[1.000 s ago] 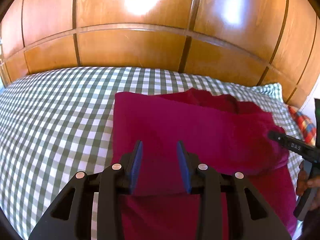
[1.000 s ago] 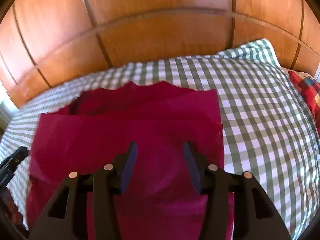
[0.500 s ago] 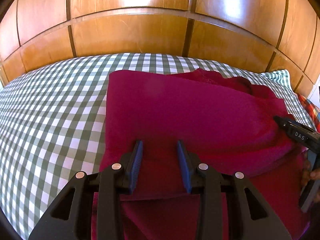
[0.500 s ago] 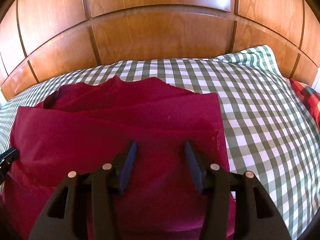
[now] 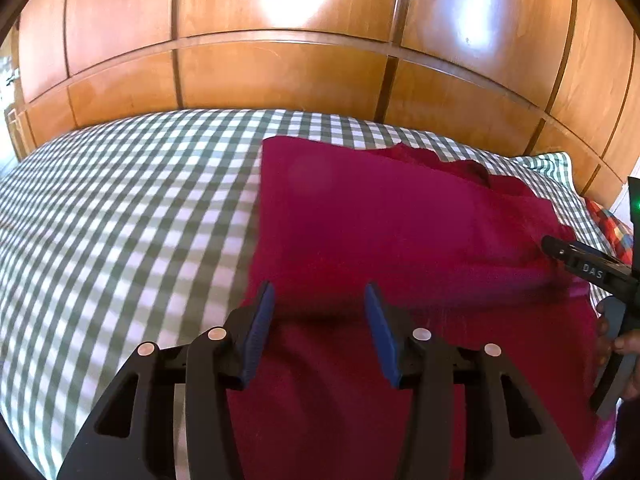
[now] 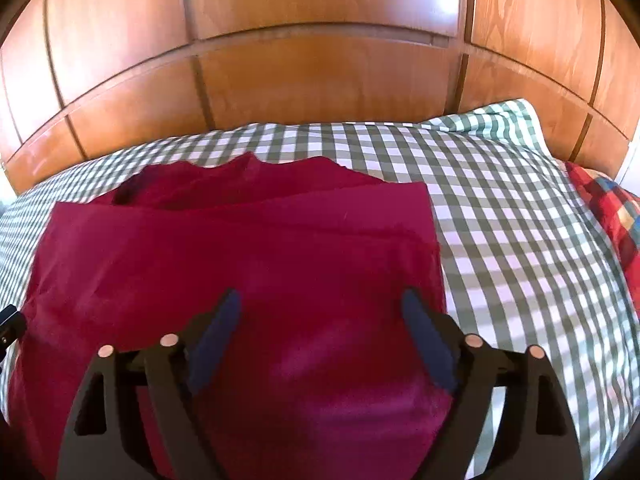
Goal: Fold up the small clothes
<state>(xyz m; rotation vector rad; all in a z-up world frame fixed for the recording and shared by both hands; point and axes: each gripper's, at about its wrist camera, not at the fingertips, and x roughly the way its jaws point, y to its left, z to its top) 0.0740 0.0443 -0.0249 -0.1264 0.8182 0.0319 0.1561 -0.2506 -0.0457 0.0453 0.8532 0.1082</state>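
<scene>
Holding both tools over the bed, we have the crimson garment (image 5: 384, 220) spread on the green-and-white checked bedsheet (image 5: 120, 208), partly folded so that a smooth upper layer lies across a rumpled layer whose wavy edge shows at the far side, toward the wooden headboard (image 5: 280, 76). Our left gripper (image 5: 318, 300) hangs above the garment's near left part, its blue-padded fingers (image 5: 260, 324) set apart with only cloth showing between them — nothing is pinched. In that same view the right tool's black body enters at the right edge, with our right hand (image 5: 624, 356) wrapped around its grip.

From the right wrist camera, our right gripper (image 6: 320, 308) hovers over the garment's near right part, close to its right edge; its fingers (image 6: 428, 340) stand wide apart and hold nothing. The garment (image 6: 240, 248) fills the middle of this view, with the sheet (image 6: 500, 220) bare to its right. A red plaid cloth (image 6: 604, 208) lies at the far right of the bed, well apart from the garment, beside a checked pillow (image 6: 500, 124) against the headboard (image 6: 320, 80).
</scene>
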